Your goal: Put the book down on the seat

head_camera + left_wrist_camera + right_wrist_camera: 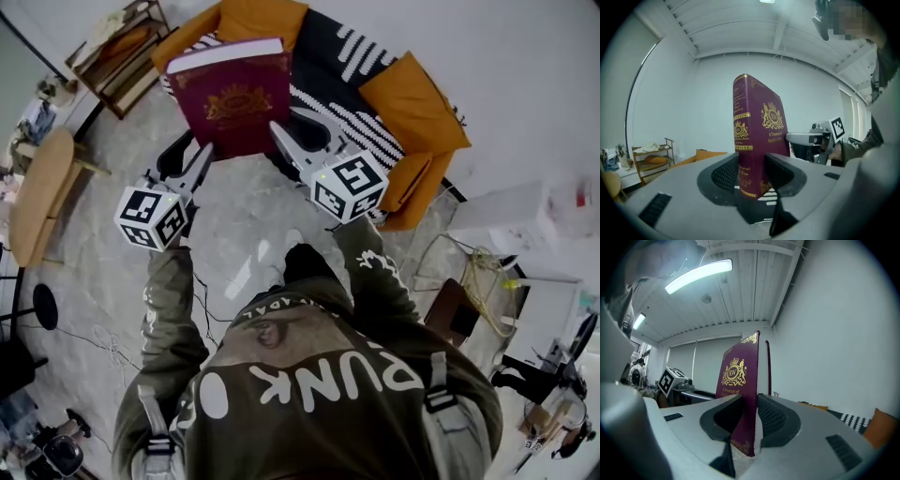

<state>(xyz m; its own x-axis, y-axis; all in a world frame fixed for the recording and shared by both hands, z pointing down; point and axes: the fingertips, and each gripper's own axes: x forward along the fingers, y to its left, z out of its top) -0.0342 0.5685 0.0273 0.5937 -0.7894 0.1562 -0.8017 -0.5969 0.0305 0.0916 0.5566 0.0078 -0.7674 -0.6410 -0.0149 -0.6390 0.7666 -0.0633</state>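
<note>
A thick maroon book (234, 94) with gold print is held up in the air over an orange armchair (417, 112), whose seat is covered by a black-and-white striped throw (352, 117). My left gripper (204, 155) is shut on the book's lower left edge and my right gripper (279, 134) on its lower right edge. In the left gripper view the book (757, 136) stands upright, its spine corner pinched in the left gripper (752, 174); the right gripper (813, 138) shows beyond it. In the right gripper view the right gripper (750, 416) clamps the book (740, 376) at its cover edge.
A wooden shelf unit (122, 52) stands at the back left and a round wooden table (42, 192) at the left. A white box (511, 220) and cables (478, 267) lie to the right of the chair. The floor is grey stone (234, 234).
</note>
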